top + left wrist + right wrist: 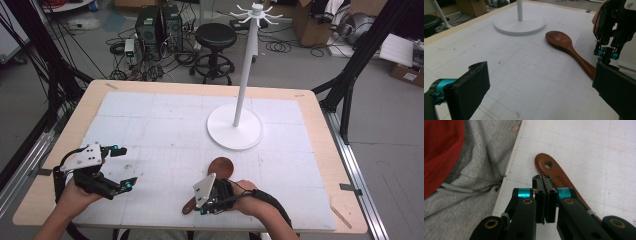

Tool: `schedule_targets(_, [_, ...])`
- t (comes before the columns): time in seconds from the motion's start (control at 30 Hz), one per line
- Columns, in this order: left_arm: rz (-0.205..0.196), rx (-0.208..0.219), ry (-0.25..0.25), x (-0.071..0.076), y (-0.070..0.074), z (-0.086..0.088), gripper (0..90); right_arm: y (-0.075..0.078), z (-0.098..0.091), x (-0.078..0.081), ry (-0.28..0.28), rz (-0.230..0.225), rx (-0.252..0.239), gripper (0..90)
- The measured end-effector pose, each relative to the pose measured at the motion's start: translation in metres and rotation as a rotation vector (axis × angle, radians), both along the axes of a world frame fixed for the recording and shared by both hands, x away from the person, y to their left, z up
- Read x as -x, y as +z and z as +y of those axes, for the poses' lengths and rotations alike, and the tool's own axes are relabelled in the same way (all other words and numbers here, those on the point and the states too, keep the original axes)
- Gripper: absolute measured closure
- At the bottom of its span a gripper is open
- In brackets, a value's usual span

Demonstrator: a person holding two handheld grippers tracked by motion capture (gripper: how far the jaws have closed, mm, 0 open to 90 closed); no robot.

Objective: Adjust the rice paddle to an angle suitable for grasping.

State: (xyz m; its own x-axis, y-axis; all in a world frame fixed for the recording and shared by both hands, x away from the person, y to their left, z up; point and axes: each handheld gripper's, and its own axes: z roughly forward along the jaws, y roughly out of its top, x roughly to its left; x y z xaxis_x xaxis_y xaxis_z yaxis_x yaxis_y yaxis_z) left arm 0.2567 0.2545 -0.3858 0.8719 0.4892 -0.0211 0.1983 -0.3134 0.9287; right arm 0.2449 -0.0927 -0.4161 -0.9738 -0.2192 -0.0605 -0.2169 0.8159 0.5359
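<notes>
Wooden spoon [220,170], apparently one.

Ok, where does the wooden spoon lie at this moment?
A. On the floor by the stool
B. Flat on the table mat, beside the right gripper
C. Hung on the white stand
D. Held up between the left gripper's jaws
B: the spoon lies flat on the mat, bowl toward the stand; the right gripper, jaws shut with nothing between them, sits just beside its handle.
</notes>
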Motion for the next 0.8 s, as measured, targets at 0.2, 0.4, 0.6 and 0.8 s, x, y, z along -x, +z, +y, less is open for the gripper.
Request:
schedule_targets(0.2, [0.004,0.004,0.001,0.0,0.0,0.001,1.7,-0.004,0.004,0.001,-0.004,-0.007,0.03,90.0])
schedule_targets(0.4, [0.006,0.002,-0.001,-0.001,0.0,0.0,1.8,-0.007,0.008,-0.004,-0.039,-0.007,0.037,90.0])
schedule_targets(0.6, [0.005,0.003,-0.001,-0.001,0.0,0.001,1.7,-0.007,0.008,-0.011,-0.078,-0.014,0.04,90.0])
schedule_targets(0.8, [0.007,-0.003,0.0,-0.001,-0.001,0.0,1.7,-0.01,0.009,-0.017,-0.112,-0.021,0.044,90.0])
